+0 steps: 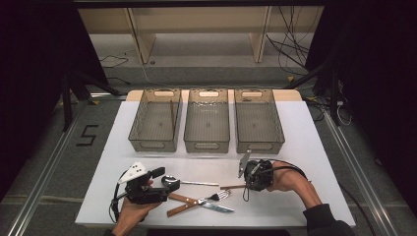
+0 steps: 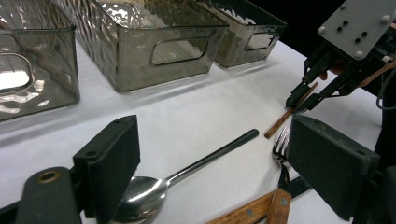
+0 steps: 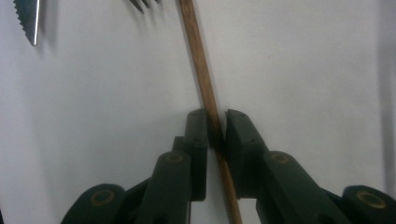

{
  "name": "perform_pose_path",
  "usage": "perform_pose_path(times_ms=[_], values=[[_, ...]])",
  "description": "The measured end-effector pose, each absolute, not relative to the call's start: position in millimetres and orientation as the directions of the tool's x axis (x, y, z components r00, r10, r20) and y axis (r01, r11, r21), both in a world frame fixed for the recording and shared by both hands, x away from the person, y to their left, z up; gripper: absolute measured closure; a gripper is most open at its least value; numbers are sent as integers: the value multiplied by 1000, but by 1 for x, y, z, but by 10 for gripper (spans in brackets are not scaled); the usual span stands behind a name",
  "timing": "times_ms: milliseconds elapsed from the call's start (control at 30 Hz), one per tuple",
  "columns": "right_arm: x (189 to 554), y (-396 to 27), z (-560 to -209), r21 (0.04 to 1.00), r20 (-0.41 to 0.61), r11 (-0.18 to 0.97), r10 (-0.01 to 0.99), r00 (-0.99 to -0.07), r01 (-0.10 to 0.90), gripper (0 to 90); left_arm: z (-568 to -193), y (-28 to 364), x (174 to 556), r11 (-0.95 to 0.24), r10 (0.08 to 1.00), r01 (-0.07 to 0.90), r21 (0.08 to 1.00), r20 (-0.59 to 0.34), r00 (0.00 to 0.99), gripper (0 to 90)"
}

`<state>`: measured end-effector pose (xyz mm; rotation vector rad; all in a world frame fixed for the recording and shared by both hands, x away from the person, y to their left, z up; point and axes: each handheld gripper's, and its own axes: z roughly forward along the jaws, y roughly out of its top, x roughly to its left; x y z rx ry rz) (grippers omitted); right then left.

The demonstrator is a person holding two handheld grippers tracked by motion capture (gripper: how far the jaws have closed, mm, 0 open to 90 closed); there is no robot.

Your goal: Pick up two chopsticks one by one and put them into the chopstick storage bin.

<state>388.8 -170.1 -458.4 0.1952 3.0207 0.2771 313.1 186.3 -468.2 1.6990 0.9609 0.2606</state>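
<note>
My right gripper (image 3: 216, 133) has its jaws nearly together around a thin wooden chopstick (image 3: 201, 74), one pad on either side of it with the stick between them; I cannot tell whether both pads press on the wood. The chopstick lies flat on the white table (image 1: 295, 128), its free end pointing away from my jaws toward the tines of the fork (image 3: 142, 4). In the high view the right gripper (image 1: 246, 186) sits just in front of the right bin (image 1: 258, 120), and the chopstick (image 1: 231, 187) runs from it toward the fork (image 1: 214, 197).

From the left gripper view, the chopstick (image 2: 289, 112) slants up from the fork (image 2: 280, 149) into the other gripper's black jaws, under its grey plate.

My left gripper (image 2: 212, 158) stands wide open, holding nothing. Its left pad sits over the bowl of a steel spoon (image 2: 154, 191), and its right pad stands beside the fork's tines. In the high view the left gripper (image 1: 164, 179) is in front of the left bin (image 1: 155, 120), with the spoon (image 1: 189, 182) lying at its tip.

Nearer me than the spoon, a wooden-handled knife (image 1: 199, 202) crosses the fork's wooden handle.

Three clear smoky bins stand in a row at the far side of the table: the left one holds another chopstick (image 1: 172, 115), and the middle bin (image 1: 207, 120) stands between the other two.
</note>
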Motion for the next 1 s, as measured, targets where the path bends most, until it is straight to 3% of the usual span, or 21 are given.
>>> perform_pose_path(times_ms=[100,500,733,1000], values=[[386,-169,-458,180,-95,978,125,-988,106,844,-468,187,313,-59,707,465,884,-292,645,170],[383,-170,-457,178,-131,978,130,-983,106,853,-469,188,314,-56,706,467,882,-296,644,173],[381,-179,-444,311,-167,933,239,-957,179,853,-469,188,315,-57,711,478,877,-300,636,175],[378,-179,-420,508,-79,808,387,-919,297,853,-468,181,315,-63,701,484,873,-306,644,177]])
